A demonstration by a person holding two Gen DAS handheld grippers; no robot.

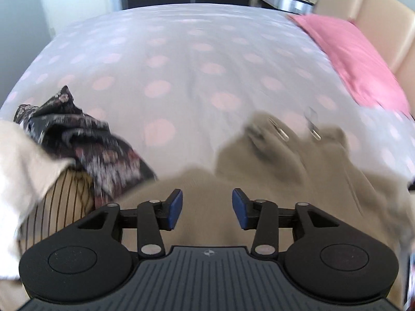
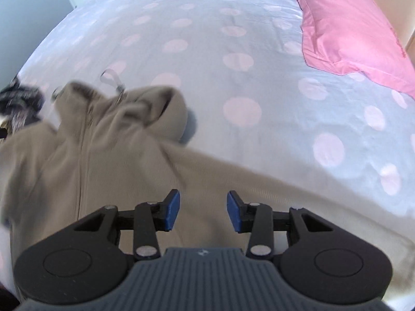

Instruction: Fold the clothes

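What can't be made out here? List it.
- Taupe zip-up hoodie: motion-blurred in both views; lower body hidden behind the open left gripper and right gripper.
- Dark floral garment: blurred, mostly cut off in right view.
- Cream striped cloth: cut by left view's edge.

My left gripper (image 1: pixel 207 208) and right gripper (image 2: pixel 203 211) are matt black plastic with dull blue pads (image 1: pixel 175 208) and small shiny metal pivot pins, set on a ribbed grey plastic body. Under them lies a tan hoodie (image 2: pixel 103 140) of soft, matt, fleecy cloth with glinting metal drawstring tips (image 1: pixel 280 129), on a smooth white bedsheet (image 2: pixel 207 83) printed with pale pink dots. The pink pillow (image 2: pixel 347 23) has a smooth, faintly sheeny cloth cover, and the dark floral garment (image 1: pixel 85 134) looks thin and slightly glossy.
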